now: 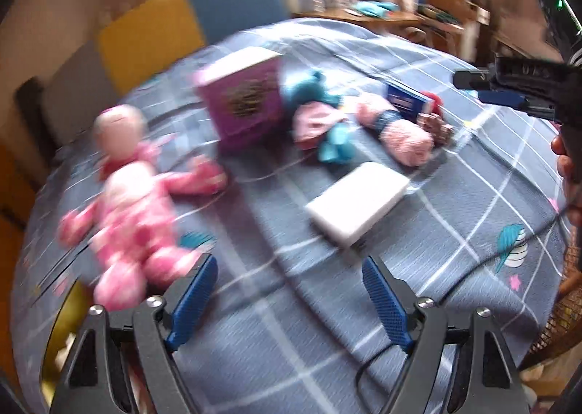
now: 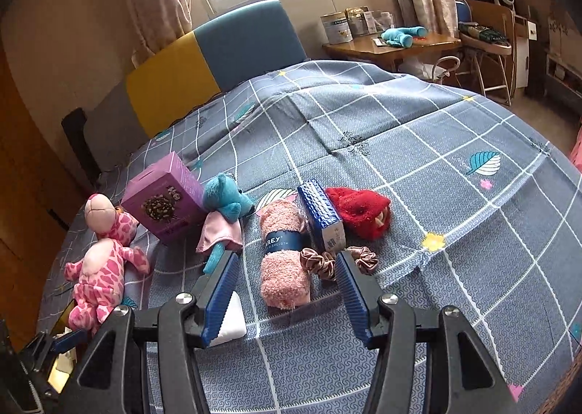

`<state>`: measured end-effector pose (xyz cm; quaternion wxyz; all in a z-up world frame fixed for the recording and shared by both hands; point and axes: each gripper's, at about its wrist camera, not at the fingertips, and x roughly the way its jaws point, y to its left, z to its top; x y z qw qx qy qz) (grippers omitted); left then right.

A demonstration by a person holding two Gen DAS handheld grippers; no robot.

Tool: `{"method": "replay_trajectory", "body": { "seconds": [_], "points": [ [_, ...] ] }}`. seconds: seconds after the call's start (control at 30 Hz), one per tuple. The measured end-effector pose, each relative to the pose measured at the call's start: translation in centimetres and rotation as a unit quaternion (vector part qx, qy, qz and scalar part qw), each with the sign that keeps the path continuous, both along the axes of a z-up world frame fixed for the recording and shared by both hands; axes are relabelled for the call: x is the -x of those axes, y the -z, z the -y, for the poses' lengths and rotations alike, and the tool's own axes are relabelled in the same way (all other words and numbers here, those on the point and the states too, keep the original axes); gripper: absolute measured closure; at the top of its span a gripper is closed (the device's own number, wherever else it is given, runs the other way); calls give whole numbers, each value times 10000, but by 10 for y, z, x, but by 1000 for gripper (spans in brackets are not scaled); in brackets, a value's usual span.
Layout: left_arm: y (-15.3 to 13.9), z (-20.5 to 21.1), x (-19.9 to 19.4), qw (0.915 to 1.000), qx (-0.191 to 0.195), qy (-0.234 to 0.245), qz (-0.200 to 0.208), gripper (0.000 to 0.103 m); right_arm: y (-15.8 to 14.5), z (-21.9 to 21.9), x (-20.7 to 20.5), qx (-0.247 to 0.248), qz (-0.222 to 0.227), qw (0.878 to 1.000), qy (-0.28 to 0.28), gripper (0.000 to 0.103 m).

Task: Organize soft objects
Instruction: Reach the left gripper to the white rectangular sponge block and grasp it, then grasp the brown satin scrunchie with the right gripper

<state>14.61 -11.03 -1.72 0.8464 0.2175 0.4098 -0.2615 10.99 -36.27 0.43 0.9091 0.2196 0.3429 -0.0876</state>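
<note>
On the blue checked bedspread [image 2: 418, 145] lie a pink spotted plush [image 2: 103, 268], a blue plush with a pink cloth [image 2: 223, 212], a rolled pink towel with a dark band [image 2: 282, 261], a red fuzzy item [image 2: 358, 212] and brown satin scrunchies [image 2: 320, 263]. The left wrist view is blurred; it shows the pink plush [image 1: 127, 203], blue plush [image 1: 320, 123] and towel [image 1: 396, 127]. My left gripper [image 1: 291, 301] is open and empty above the bedspread, right of the pink plush. My right gripper [image 2: 287, 297] is open and empty, just in front of the towel.
A purple box [image 2: 163, 203], a blue box [image 2: 322, 219] and a white box [image 1: 358, 203] sit among the soft things. A yellow and blue headboard [image 2: 218, 61] stands behind. A wooden table [image 2: 393, 45] with tins is at the back right.
</note>
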Motion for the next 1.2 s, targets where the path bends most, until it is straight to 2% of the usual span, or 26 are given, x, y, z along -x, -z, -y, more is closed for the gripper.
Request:
{"method": "replay_trajectory", "body": {
  "seconds": [0.07, 0.1, 0.27, 0.33, 0.5, 0.53, 0.63, 0.7, 0.83, 0.97, 1.1, 1.2],
  "points": [
    [7, 19, -9, 9997, -64, 222, 12, 6, 1, 0, 0, -129, -9, 9999, -3, 47],
    [11, 29, -13, 9992, -143, 372, -26, 4, 2, 2, 0, -188, -17, 9998, 0, 47],
    [33, 70, -29, 9940, -433, 994, -168, 4, 7, 13, 2, -541, -35, 9985, 110, 47],
    [42, 81, -37, 9910, -484, 1196, -350, 4, 9, 18, 1, -702, -69, 9974, 155, 47],
    [53, 93, -53, 9889, -357, 1338, -542, 4, 17, 24, 0, -973, -168, 9949, 195, 47],
    [54, 94, -55, 9888, -295, 1337, -600, 5, 18, 24, -1, -1003, -179, 9946, 185, 47],
    [61, 96, -59, 9867, -116, 1308, -955, 34, 19, 24, -2, -1059, -201, 9940, 180, 47],
    [61, 94, -55, 9881, -1, 1280, -853, 37, 20, 25, -1, -1110, -193, 9934, 199, 47],
    [52, 80, -47, 9911, 317, 985, -833, 39, 21, 31, 2, -1201, -160, 9920, 346, 47],
    [32, 51, -35, 9947, 684, 347, -688, 38, 24, 44, 8, -1431, -105, 9875, 647, 47],
    [24, 18, -10, 9949, 749, -348, -572, 37, 32, 58, 14, -1741, -130, 9797, 986, 47],
    [37, -4, 11, 9923, 705, -808, -625, 37, 36, 65, 18, -1888, -137, 9749, 1169, 47]
  ]
}}
